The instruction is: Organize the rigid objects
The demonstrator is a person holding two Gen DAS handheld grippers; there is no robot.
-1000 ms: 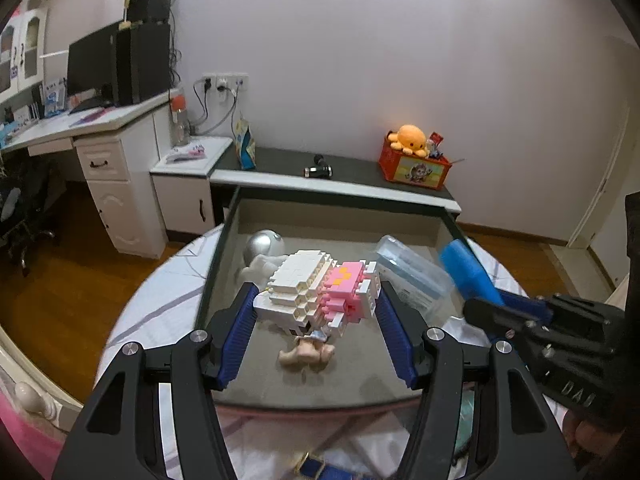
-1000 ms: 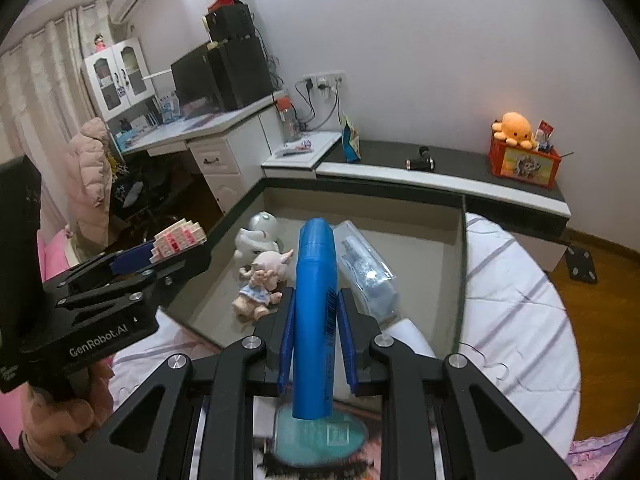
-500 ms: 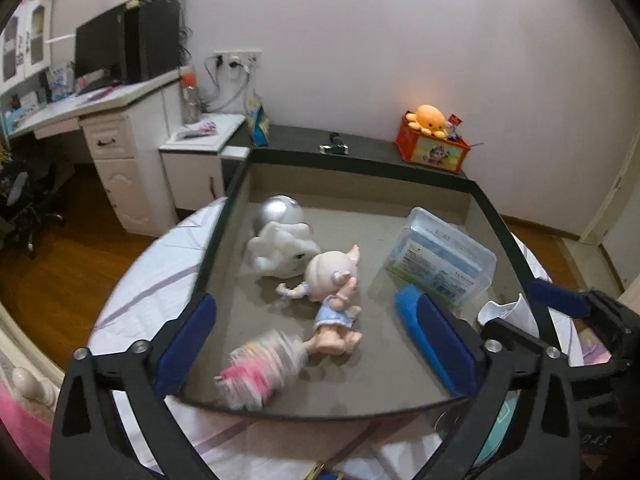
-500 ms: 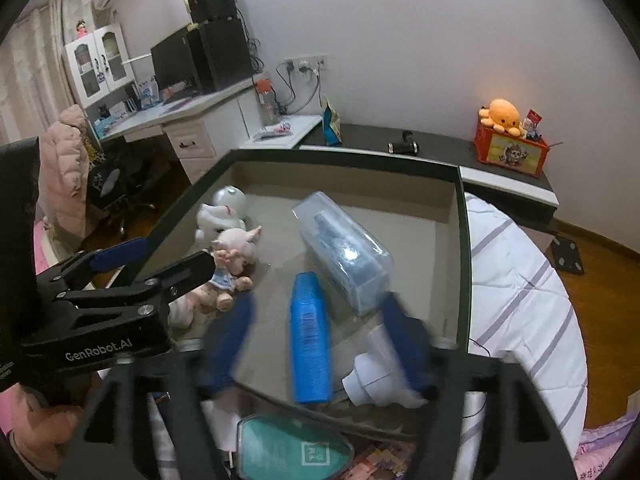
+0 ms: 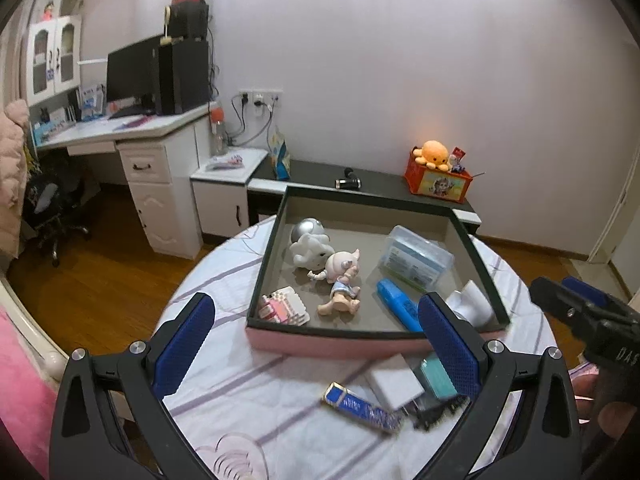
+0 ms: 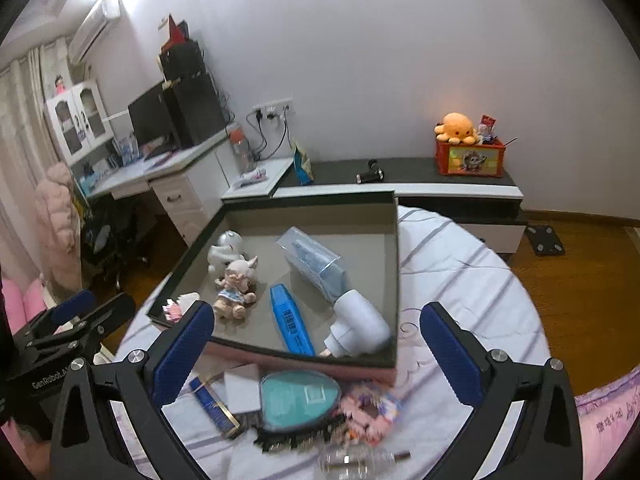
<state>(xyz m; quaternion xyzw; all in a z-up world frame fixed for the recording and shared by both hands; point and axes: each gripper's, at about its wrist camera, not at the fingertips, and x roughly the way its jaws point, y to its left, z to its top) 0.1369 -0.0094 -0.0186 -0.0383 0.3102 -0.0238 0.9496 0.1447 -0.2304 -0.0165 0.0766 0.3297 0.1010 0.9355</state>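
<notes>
now that the pink-and-white block figure (image 5: 285,306) and blue marker (image 6: 291,325) lie released in the tray (image 5: 360,197), the left gripper (image 5: 316,344) and right gripper (image 6: 316,350) sit drawn back, jaws wide and empty, leaving the teal brush (image 6: 298,400), white pad (image 6: 242,387) and blue case (image 5: 362,405) on the table (image 5: 224,292) to sort.

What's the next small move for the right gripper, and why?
Probably lower the right gripper onto the teal brush. Both grippers are open and empty, the blue marker already lies in the tray, and the brush sits on the table just in front of it, nearest this gripper.
</notes>
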